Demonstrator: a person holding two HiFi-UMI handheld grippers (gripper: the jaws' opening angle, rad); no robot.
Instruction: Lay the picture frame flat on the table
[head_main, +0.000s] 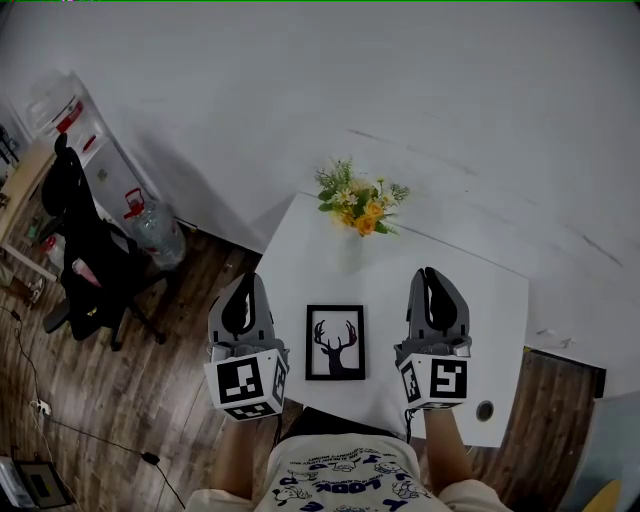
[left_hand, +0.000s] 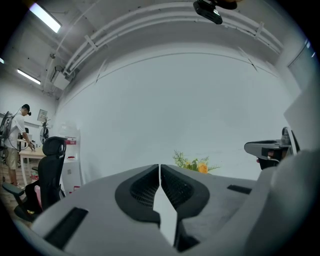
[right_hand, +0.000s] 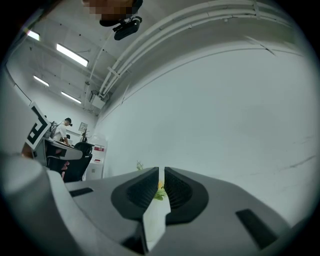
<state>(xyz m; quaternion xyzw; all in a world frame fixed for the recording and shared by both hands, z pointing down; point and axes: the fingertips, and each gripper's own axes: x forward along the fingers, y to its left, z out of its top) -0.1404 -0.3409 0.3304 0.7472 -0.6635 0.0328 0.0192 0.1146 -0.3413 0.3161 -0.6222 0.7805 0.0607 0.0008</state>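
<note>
Item: picture frame (head_main: 335, 342), lying flat at lower centre on the table (head_main: 480, 300), task apparently complete, hence my left gripper (head_main: 246, 287) and right gripper (head_main: 430, 277) flank it, both clenched empty.

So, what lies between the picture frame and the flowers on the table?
Nothing. In the head view, only bare white table separates the picture frame, lying flat, from the flowers at the far edge.

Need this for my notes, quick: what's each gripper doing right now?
Left gripper: jaws closed, holding nothing.
Right gripper: jaws closed, holding nothing.
</note>
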